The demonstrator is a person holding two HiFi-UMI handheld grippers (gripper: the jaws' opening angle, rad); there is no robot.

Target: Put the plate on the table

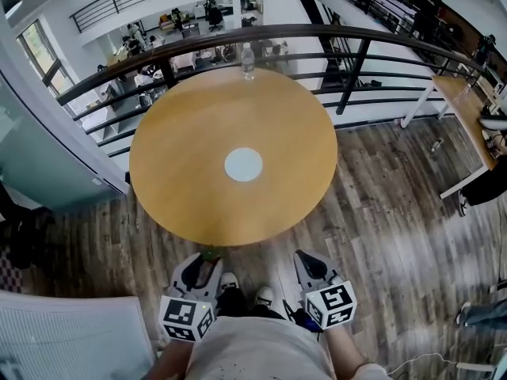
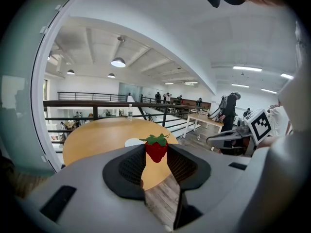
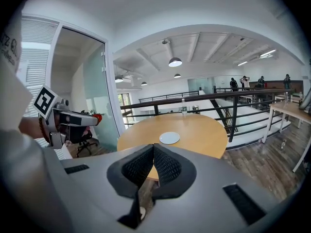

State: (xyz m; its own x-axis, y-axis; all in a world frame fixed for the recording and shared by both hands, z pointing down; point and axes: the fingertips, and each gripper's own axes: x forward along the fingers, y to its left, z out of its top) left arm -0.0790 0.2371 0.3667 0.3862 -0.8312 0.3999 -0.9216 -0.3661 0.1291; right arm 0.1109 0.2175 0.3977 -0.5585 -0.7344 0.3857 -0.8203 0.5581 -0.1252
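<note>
The small round white plate [image 1: 243, 165] lies flat at the middle of the round light-wood tabletop [image 1: 174, 188], well apart from both tongs; a clear plastic water bottle [image 1: 247, 60] stands upright at the far edge, just before the dark metal railing [image 1: 364, 54]. The left tongs [image 2: 156, 165] are clamped on a red strawberry [image 2: 156, 150] with a green leafy top (gripped at the very tips, above the wood-plank floor [image 1: 380, 212]); the right tongs [image 3: 153, 152] are pressed together with nothing between them; both hang close to the person's body, short of the tabletop's near edge.
</note>
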